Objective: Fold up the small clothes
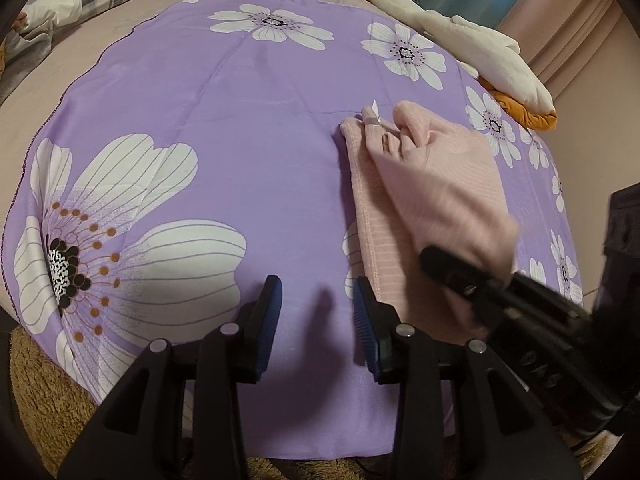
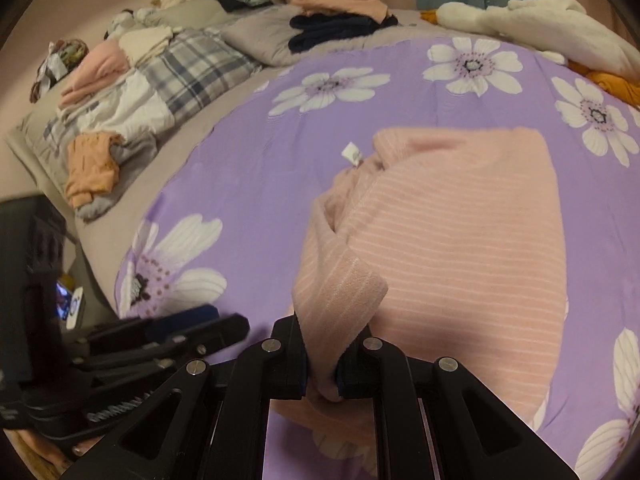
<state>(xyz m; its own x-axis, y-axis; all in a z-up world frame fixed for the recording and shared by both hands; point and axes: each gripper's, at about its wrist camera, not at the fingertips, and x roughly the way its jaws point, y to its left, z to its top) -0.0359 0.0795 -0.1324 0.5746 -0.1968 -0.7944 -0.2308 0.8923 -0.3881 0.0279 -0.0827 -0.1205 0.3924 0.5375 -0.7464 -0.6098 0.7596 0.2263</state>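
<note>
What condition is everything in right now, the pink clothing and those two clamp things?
Pink garment: partly folded, one edge lifted.
Right gripper: shut on the pink garment's edge.
Left gripper: open, nothing between its fingers.
Purple flowered cloth: spread flat under the garment.
White tag: sticking up.

free: purple sheet (image 1: 240,140) left of pink garment (image 1: 420,184) | blocked: plush toy (image 1: 480,52) far-right edge
</note>
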